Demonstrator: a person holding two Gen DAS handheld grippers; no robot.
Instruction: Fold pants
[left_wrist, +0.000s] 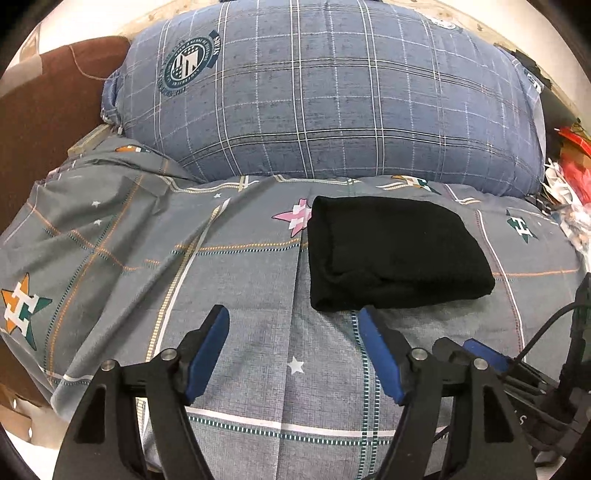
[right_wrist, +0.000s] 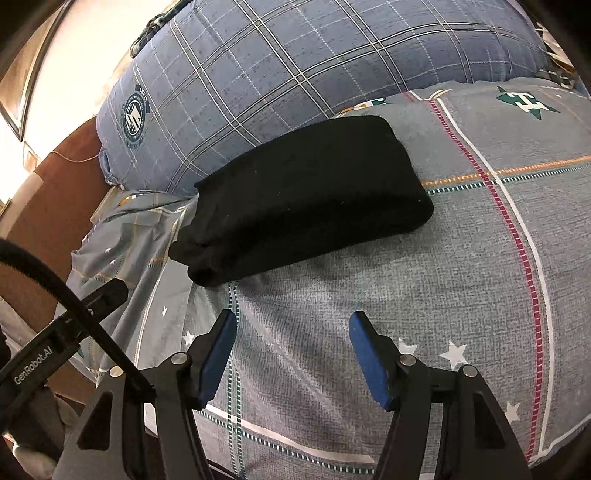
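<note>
Both sets of tongs stood apart with nothing between the blue pads. Left gripper (left_wrist: 293, 317) had its jaws spread wide over bare sheet; right gripper (right_wrist: 293, 321) matched it, jaws equally wide, holding nothing.

Black pants (left_wrist: 391, 254) lay folded into a thick compact bundle on the grey star-print bedsheet (left_wrist: 236, 332). In the left wrist view the bundle sat just ahead of the tongs and off to their right, its near edge close to the right pad tip but not touching, as far as could be told. In the right wrist view the pants (right_wrist: 306, 195) lay ahead of the tongs, angled, layered fold ends toward the left, clear gap of sheet between bundle and pad tips.

Beyond the pants, a blue plaid pillow (left_wrist: 332, 92) butted against the far side of the bundle. Right gripper body (left_wrist: 480, 354) showed at the lower right of the left wrist view, beside the left tongs.
</note>
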